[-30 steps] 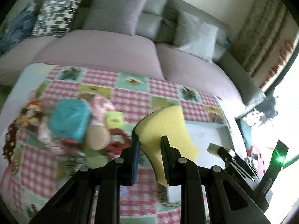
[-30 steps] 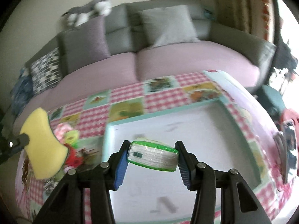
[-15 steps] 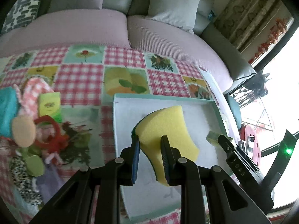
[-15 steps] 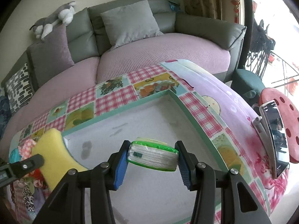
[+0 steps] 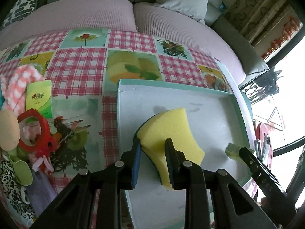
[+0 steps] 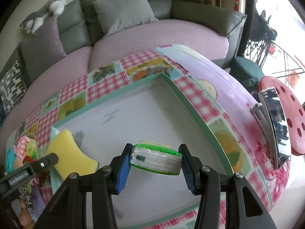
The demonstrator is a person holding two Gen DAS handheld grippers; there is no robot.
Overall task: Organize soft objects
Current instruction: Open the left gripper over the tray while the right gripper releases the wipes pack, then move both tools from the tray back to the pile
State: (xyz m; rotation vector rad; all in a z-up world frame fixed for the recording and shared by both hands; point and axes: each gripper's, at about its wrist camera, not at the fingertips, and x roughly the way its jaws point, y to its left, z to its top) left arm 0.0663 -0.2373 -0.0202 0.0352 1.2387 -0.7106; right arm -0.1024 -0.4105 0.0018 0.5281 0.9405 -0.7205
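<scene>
My left gripper (image 5: 153, 149) is shut on a yellow sponge (image 5: 167, 131) and holds it over the left part of a shallow white tray with a teal rim (image 5: 171, 85). The sponge also shows in the right wrist view (image 6: 68, 152), low over the tray's left end. My right gripper (image 6: 155, 159) is shut on a green tissue pack (image 6: 155, 160) and holds it above the tray's white floor (image 6: 148, 114). The pack's end shows in the left wrist view (image 5: 233, 149).
A pile of small items lies left of the tray: a red hand mirror (image 5: 33, 128), a green tissue pack (image 5: 39, 98), a pink checked cloth (image 5: 16, 87), leopard fabric (image 5: 11, 190). A sofa (image 6: 133, 43) stands behind the table. A phone on a red stool (image 6: 274, 126) is at the right.
Both grippers have moved forward and down over the tray with their loads. The sponge has gone from above the tablecloth to inside the tray's left end.
</scene>
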